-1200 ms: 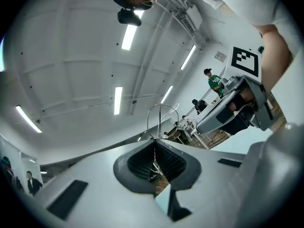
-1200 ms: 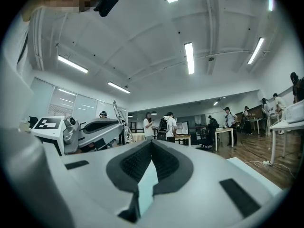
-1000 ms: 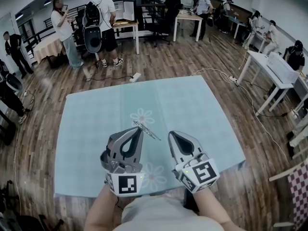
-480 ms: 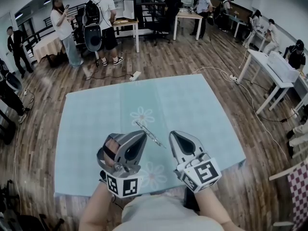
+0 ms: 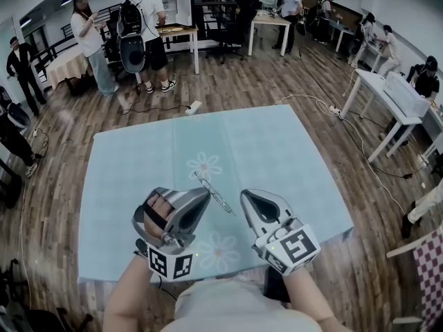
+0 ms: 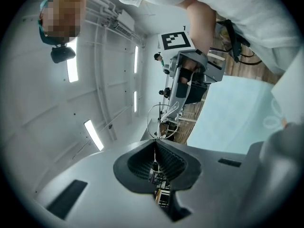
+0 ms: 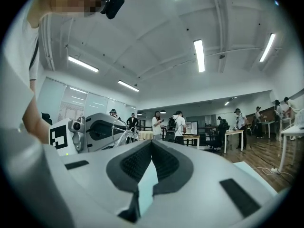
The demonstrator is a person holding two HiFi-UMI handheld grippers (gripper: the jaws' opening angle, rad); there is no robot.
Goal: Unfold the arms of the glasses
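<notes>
Thin wire-framed glasses (image 5: 213, 192) hang above the light blue tablecloth (image 5: 270, 151), between my two grippers. My left gripper (image 5: 205, 195) is shut on one end of them; in the left gripper view the wire lens rims (image 6: 164, 118) stick out just past the closed jaw tips (image 6: 155, 141). My right gripper (image 5: 244, 198) is a little to the right of the glasses, shut with nothing in it and not touching them. In the right gripper view its jaws (image 7: 151, 142) meet, and the left gripper (image 7: 97, 131) with the glasses (image 7: 121, 136) is off to the left.
The cloth has white flower prints (image 5: 205, 166) and covers a table on a wooden floor. A power strip with a cable (image 5: 193, 108) lies beyond the far edge. Several people (image 5: 147, 26) stand by tables at the back; white desks (image 5: 387, 95) line the right.
My left gripper has rolled about its own axis, its marker cube swinging left, with the glasses still in its jaws. The right gripper has stayed where it was.
</notes>
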